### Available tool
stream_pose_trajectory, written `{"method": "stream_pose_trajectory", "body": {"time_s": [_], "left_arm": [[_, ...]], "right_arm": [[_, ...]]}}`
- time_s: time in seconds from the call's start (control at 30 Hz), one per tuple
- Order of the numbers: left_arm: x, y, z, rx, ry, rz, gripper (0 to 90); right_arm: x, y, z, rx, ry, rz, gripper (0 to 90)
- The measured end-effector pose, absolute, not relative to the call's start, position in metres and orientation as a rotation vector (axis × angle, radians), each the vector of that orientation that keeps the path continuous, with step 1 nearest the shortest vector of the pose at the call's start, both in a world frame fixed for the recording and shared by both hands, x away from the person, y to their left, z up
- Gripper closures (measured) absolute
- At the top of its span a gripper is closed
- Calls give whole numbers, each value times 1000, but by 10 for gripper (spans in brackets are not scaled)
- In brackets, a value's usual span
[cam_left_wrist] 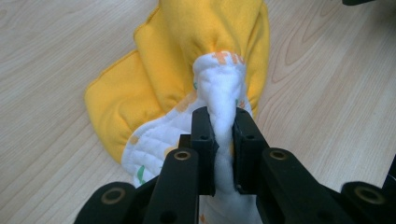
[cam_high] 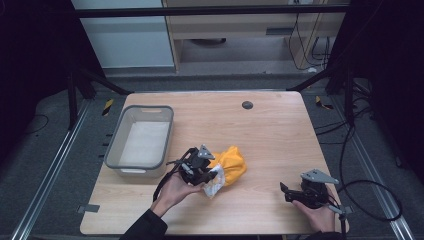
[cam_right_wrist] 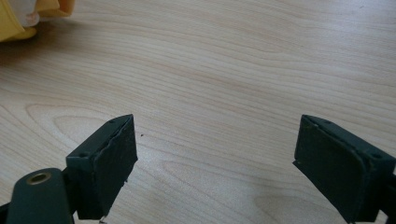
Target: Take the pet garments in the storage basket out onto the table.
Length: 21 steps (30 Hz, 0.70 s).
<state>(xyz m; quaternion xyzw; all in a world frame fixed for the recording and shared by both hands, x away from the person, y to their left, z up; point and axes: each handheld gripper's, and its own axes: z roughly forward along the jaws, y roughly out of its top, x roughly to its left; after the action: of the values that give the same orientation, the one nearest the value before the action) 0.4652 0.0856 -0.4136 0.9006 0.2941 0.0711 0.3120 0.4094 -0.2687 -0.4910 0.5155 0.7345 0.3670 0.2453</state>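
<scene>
Cloth (cam_left_wrist: 187,51), yellow on one face and quilted white on the other, lies bunched near the middle of the wooden table (cam_high: 270,135), a little toward the near edge and just right of the grey plastic bin (cam_high: 116,139). The left gripper (cam_left_wrist: 223,135) has its two black jaws pressed in on a raised fold of the white quilted side, so the fold stands pinched between the pads while the yellow part spreads out on the table beyond them. In the high view the same left gripper (cam_high: 206,172) sits at the near-left end of the bundle, held by the left hand (cam_high: 176,191), and the yellow mass bulges to the far right of it.

Printing on the white side shows orange and green marks. Orange letters at the top of the pinched fold read something like "TH", but the fabric curls over them and the rest cannot be made out.

The right gripper (cam_right_wrist: 215,158) has its jaws spread wide apart with bare wood between them, gripping nothing. In the high view the right gripper (cam_high: 294,194) rests near the table's near-right corner in the right hand (cam_high: 320,217), well apart from the cloth. A small dark round disc (cam_high: 247,105) lies on the far part of the table.
</scene>
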Motion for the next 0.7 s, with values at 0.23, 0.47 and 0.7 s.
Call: {"method": "stream_pose_trajectory", "body": {"time_s": [0.23, 0.47, 0.7], "left_arm": [[465, 81, -424, 2392, 763, 169, 794], [464, 79, -430, 2400, 763, 156, 767], [462, 78, -434, 2404, 748, 148, 722]], "right_arm": [[410, -269, -491, 1408, 2007, 1000, 127], [410, -268, -492, 1400, 2008, 996, 126], [410, -268, -493, 1396, 2012, 992, 113]]}}
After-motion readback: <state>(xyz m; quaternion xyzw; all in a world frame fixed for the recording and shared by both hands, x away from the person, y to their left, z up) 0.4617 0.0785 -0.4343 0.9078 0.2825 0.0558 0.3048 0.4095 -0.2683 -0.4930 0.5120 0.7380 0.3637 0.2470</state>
